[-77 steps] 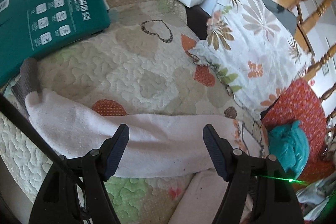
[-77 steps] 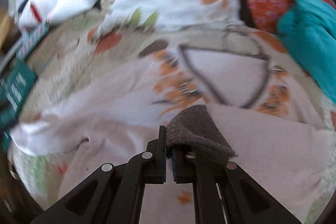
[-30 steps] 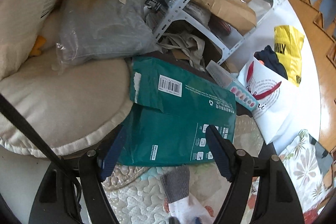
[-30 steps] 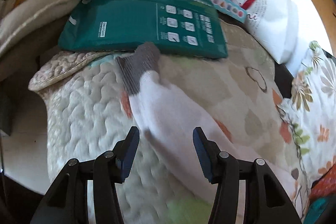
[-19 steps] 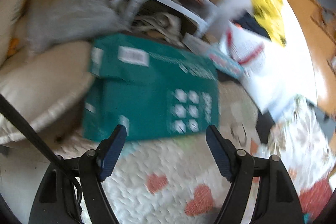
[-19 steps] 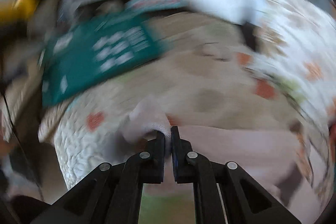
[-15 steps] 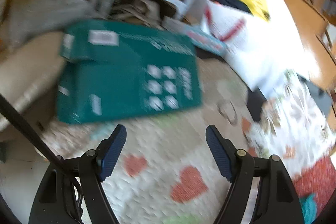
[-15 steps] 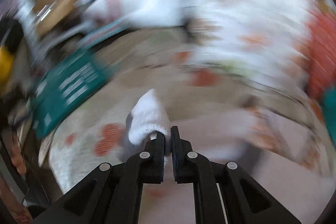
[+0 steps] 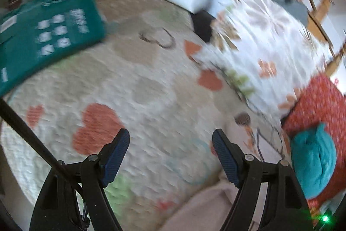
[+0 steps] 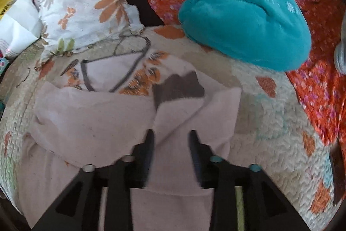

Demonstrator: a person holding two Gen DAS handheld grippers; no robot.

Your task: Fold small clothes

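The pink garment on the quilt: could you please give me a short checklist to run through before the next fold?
1. Right tool released: ok, jaws just opened, nothing pinched.
2. Left tool empty: ok, open over the quilt.
3. Grey cuff folded onto the pink garment: ok.
4. Fold lies flat: not ok, rumpled.
5. Teal bundle clear of garment: ok.
6. Near hem: cannot tell, hidden.

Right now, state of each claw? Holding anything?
Left claw: open, empty, over the quilt.
Right claw: open, just released; its jaws have been opening above the folded pale pink garment, gripping nothing.
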